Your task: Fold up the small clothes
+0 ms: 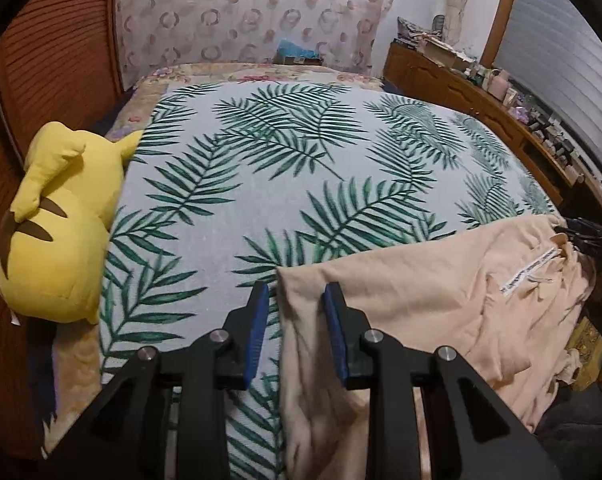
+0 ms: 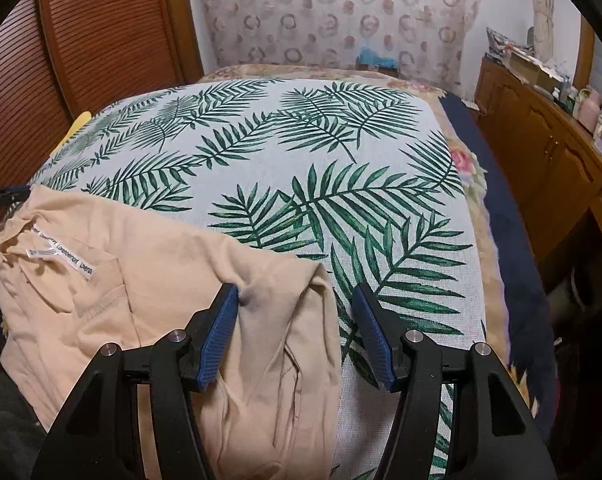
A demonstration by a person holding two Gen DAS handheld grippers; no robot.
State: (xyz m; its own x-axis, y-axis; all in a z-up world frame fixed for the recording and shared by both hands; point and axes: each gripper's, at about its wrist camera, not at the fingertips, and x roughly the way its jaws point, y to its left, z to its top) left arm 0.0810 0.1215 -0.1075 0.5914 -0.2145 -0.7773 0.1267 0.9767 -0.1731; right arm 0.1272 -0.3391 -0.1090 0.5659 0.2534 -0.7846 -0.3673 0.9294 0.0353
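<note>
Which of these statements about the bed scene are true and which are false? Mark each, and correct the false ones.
1. A peach garment lies on a palm-leaf cover. True.
2. The yellow plush toy sits on the garment. False: it lies beside the cover, apart from the garment.
3. The right hand-held gripper has its jaws apart over the garment's edge. True.
4. The garment's white label is hidden. False: it shows.
</note>
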